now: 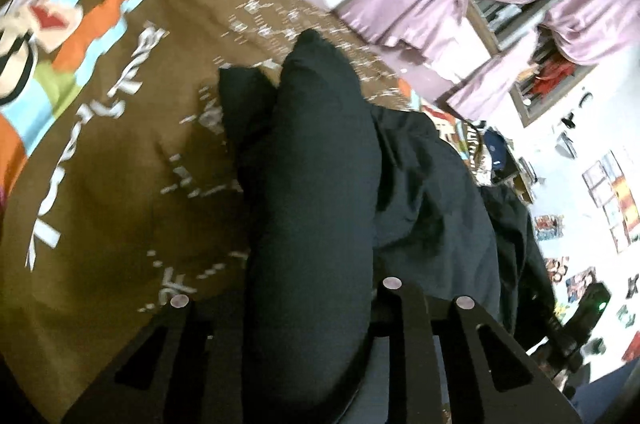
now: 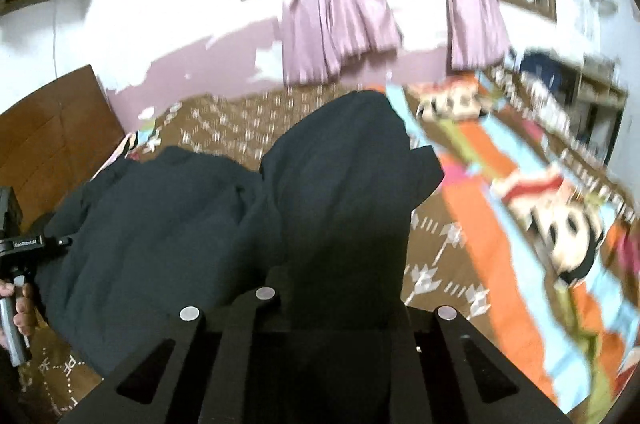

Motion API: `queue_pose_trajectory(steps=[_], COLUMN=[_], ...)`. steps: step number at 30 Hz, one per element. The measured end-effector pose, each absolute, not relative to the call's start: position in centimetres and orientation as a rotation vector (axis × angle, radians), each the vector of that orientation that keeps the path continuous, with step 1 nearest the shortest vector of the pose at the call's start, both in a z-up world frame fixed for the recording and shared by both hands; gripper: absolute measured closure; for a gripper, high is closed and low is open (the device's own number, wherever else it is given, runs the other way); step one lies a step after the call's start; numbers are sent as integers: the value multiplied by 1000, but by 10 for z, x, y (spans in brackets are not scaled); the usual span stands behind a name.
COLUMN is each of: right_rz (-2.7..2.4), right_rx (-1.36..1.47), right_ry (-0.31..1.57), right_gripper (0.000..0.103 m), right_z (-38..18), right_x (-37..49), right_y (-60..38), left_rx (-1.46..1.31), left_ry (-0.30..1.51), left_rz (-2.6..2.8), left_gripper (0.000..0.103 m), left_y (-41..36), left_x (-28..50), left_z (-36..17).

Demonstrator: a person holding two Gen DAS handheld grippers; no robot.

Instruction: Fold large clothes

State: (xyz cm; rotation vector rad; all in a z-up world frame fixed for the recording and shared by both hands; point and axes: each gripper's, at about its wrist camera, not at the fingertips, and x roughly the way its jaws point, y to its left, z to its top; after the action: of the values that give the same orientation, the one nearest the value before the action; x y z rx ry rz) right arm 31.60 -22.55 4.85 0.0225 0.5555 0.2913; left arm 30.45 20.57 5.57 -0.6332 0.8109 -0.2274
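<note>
Left hand-held gripper [image 1: 308, 304]: closed on a bunch of the dark garment [image 1: 420, 208].
Right hand-held gripper [image 2: 340, 296]: pinching the far-right bunch.
Garment: above the patterned bedspread [image 1: 104, 160].
Risk: thick folds may slip out; cloth sags unevenly.

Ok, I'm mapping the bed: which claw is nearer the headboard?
Left. The left claw holds the garment on the side by the headboard; the right claw holds it farther out, toward the cartoon print.

One dark garment [image 2: 168, 224] lay on one bed [image 2: 452, 244]. Two knotted lilac curtains [image 2: 336, 12] hung above that bed. Two grippers were present.
</note>
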Motion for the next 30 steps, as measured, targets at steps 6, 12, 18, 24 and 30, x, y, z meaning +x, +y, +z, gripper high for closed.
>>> queue_pose_trajectory(steps=[6,12,18,24,30], right_rz=[223,166,110,97,67], right_rx=[4,6,20,37,79], right_ry=[467,546,610,629,626], right_gripper=[93,93,89,79,28], right_z=[74,40,-8,-10,-11], right_x=[295,289,282,287,280], right_y=[-269,-301,-315,-323,-330], left_rx=[-593,-548,-444,-428,-399], left_ry=[714,740,909,965,995], left_rz=[-310,-355,-250,-170,-82], left_gripper=[85,85,82,71,58], left_y=[158,120,92,91,89], left_x=[304,306,314,320,321], left_z=[87,81,18,13,19])
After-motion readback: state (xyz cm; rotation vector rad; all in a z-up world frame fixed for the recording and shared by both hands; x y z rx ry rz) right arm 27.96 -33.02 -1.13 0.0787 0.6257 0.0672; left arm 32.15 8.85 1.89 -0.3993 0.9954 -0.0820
